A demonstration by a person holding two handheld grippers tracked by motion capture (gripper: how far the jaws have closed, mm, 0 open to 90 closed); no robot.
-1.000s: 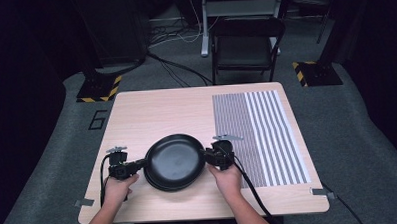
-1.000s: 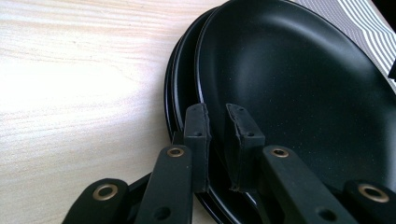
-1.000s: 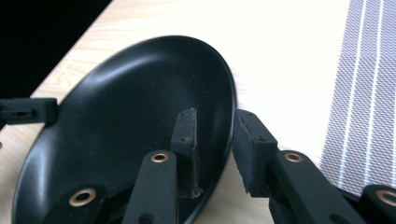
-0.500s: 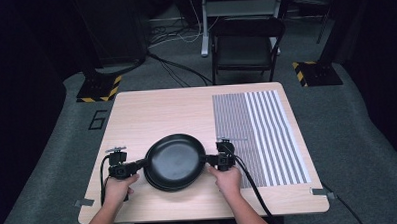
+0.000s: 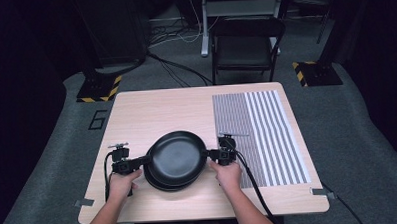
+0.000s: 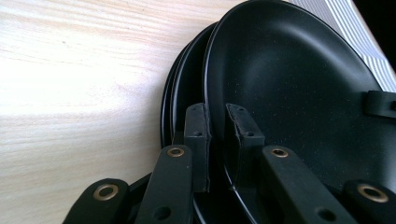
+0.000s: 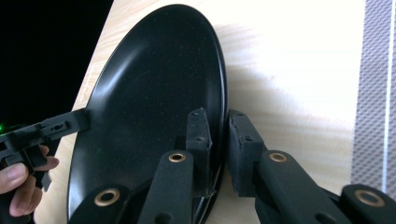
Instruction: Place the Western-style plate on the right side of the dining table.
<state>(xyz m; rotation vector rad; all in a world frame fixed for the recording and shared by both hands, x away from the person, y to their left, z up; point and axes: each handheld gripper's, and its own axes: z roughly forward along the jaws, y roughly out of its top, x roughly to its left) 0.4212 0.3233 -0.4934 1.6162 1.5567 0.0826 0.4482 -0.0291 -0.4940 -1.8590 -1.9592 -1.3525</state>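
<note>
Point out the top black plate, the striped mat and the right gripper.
top black plate (image 5: 177, 158), high view, middle of its dished face
striped mat (image 5: 267, 124), high view, middle of its striped surface
right gripper (image 7: 217, 140), right gripper view, midway between its fingertips

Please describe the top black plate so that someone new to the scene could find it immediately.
On the wooden table, left of the striped mat, lies a stack of black plates. The top plate is the one pinched at opposite rims by the left gripper and right gripper.
</note>
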